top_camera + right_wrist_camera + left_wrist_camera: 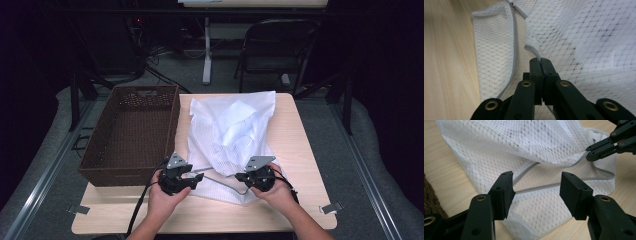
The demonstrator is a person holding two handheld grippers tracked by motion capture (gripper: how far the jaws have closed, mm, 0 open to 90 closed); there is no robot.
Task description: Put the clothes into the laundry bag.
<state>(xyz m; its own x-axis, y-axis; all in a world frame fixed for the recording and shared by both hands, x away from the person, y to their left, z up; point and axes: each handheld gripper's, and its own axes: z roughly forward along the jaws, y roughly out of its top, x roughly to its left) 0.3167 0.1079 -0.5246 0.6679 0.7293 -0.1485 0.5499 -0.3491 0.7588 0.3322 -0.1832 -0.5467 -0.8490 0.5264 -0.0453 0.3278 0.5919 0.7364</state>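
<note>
A white mesh laundry bag [231, 131] lies crumpled across the middle of the wooden table, its grey zipper edge [222, 181] running along the near side. My left gripper [186, 176] is open, its jaws straddling the grey zipper band [537, 187] just above the mesh [529, 152]. My right gripper [242, 177] is shut on the bag's zippered upper edge [534, 48], lifting it a little; the same gripper [589, 154] appears at the upper right of the left gripper view. A small metal zipper pull [512, 4] sits at the far end of the band.
A brown woven basket [100, 165] stands empty at the table's left, close beside my left gripper. Bare wood [300, 145] lies right of the bag and along the near edge. A folding chair [277, 47] and a table leg stand beyond the table.
</note>
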